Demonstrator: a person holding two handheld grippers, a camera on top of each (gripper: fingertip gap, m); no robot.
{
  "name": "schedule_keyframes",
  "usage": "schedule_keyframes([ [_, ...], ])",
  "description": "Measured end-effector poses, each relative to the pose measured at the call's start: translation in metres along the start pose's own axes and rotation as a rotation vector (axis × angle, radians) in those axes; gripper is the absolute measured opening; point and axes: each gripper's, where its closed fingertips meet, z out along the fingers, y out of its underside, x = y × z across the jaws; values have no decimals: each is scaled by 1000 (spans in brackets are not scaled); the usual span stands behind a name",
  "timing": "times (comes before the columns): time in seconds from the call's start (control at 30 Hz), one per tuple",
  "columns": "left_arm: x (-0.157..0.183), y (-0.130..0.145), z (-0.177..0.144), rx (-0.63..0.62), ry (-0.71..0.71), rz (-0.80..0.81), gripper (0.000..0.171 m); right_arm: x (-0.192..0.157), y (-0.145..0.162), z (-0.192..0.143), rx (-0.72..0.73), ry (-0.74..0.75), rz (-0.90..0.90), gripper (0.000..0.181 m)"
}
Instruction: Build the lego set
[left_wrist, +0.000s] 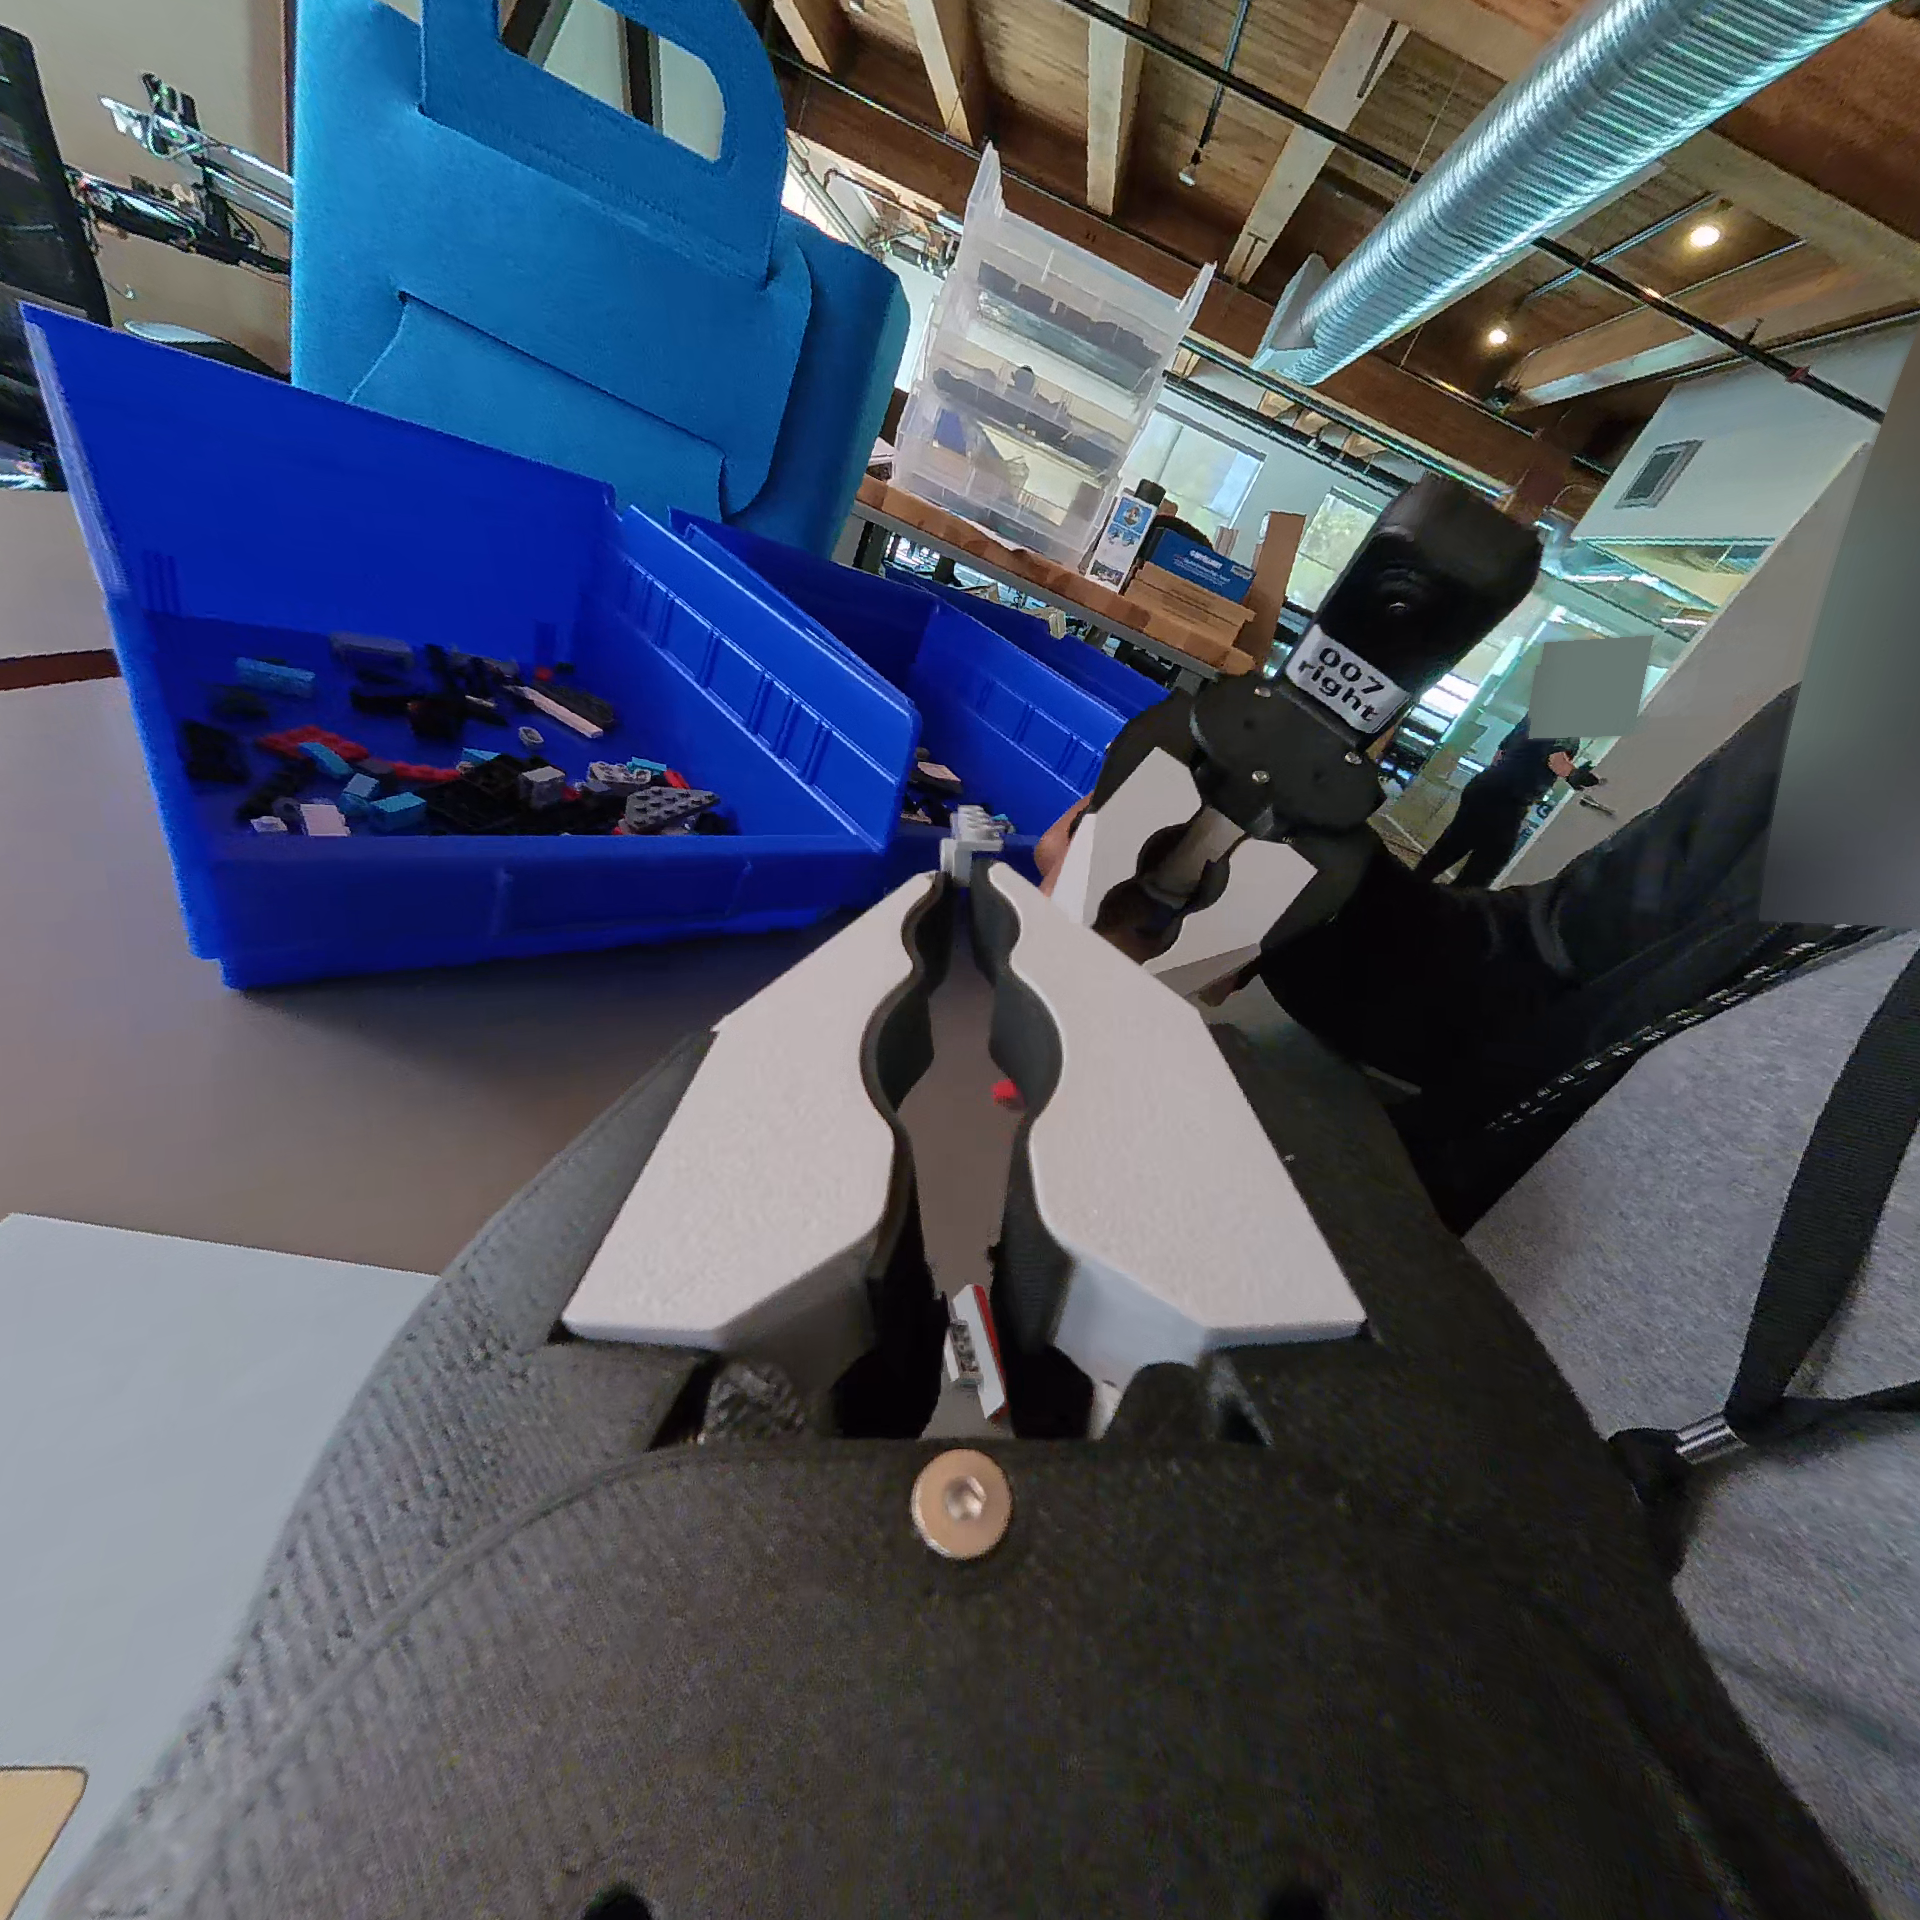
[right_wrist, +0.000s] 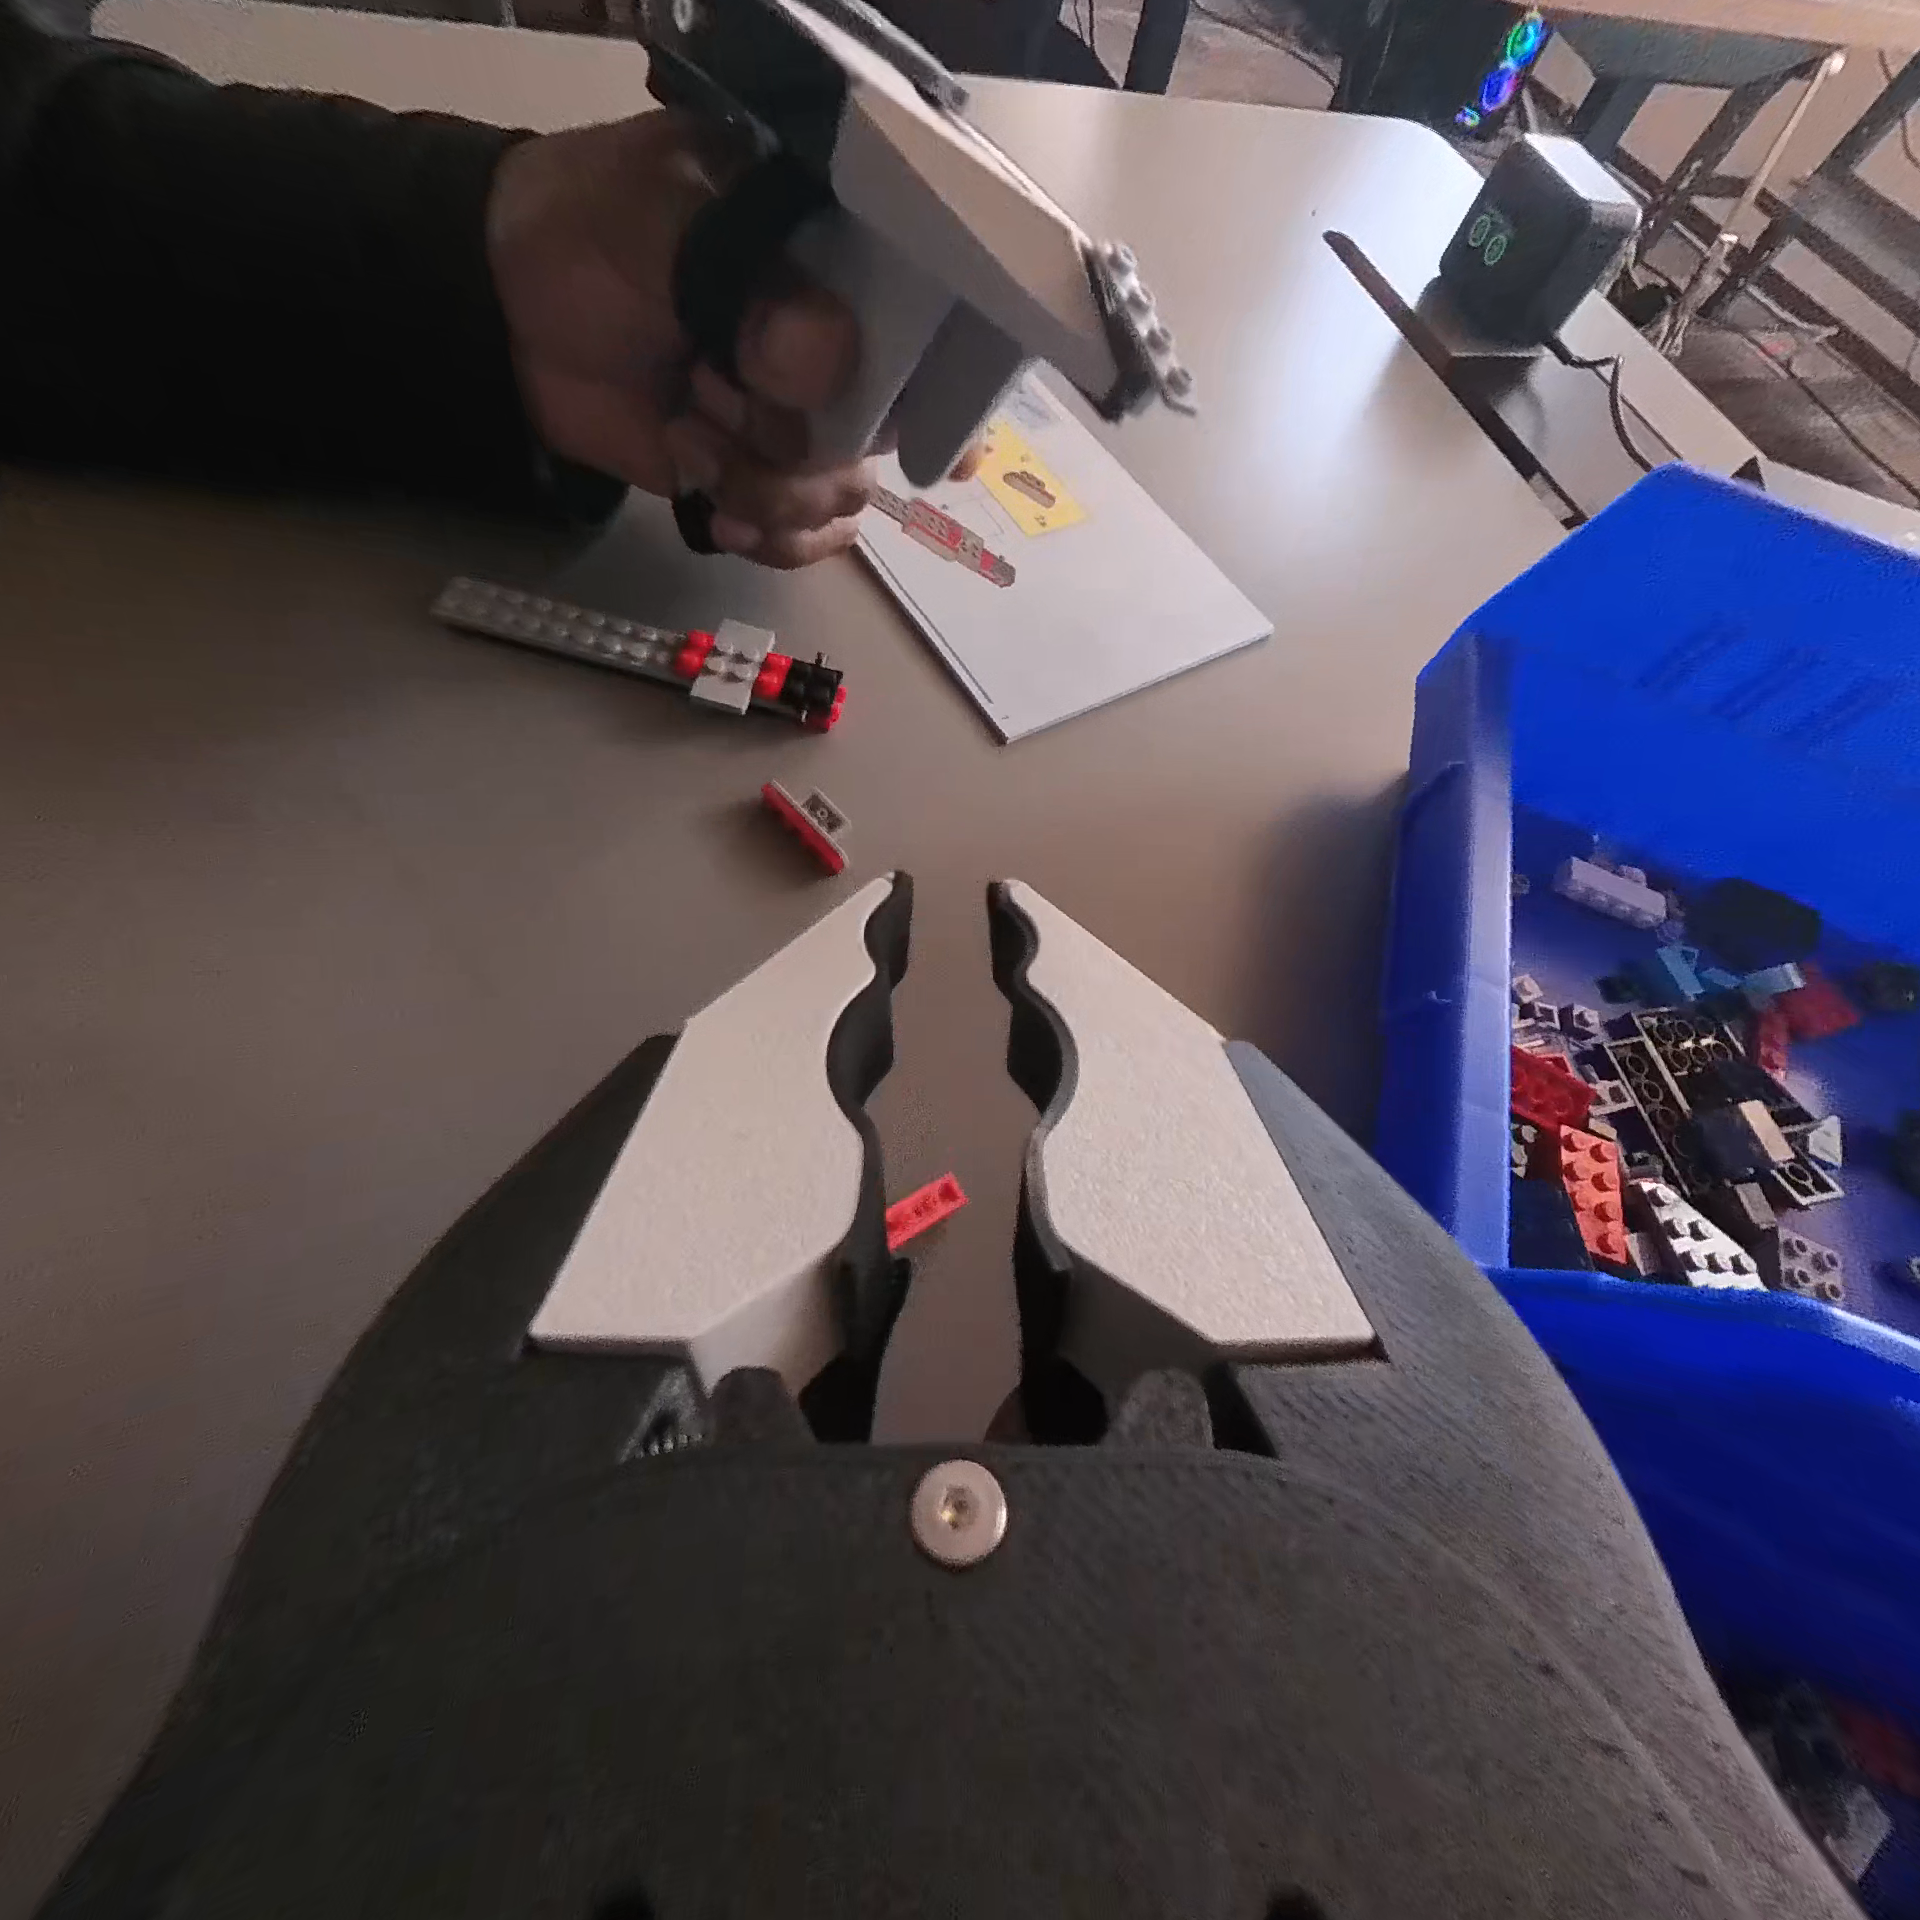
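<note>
My left gripper (left_wrist: 961, 883) pinches a small grey plate (right_wrist: 1138, 307) aloft, clear of the table for fitting, while my right gripper (right_wrist: 940, 883) hovers slightly parted and empty above the half-built assembly (right_wrist: 675, 660) beside the instruction booklet (right_wrist: 1081, 613).

Grey table (right_wrist: 260, 935) bears bin (right_wrist: 1455, 987), booklet (right_wrist: 1091, 623), bricks (right_wrist: 665, 649).

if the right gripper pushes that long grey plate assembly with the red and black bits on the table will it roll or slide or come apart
The long grey studded plate with red and black pieces lies flat on the brown table, so it would probably slide, not roll. It looks like rigid plastic, likely light. The stacked pieces sit at one end, so a push there may pivot it or loosen them.
</note>
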Motion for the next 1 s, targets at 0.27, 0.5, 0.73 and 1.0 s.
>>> schedule_keyframes([
  [0.27,-1,0,-1,-1,1,-12,2,16,41,-35,-66,53,159,23],
  [0.5,-1,4,2,-18,-1,-6,2,-6,87,-53,-219,61,271,30],
  [0.73,-3,7,3,-29,-7,-6,2,-17,94,-31,-278,97,198,11],
  [1.0,-5,4,-2,-23,-15,-3,2,-27,47,12,-164,-157,167,8],
])
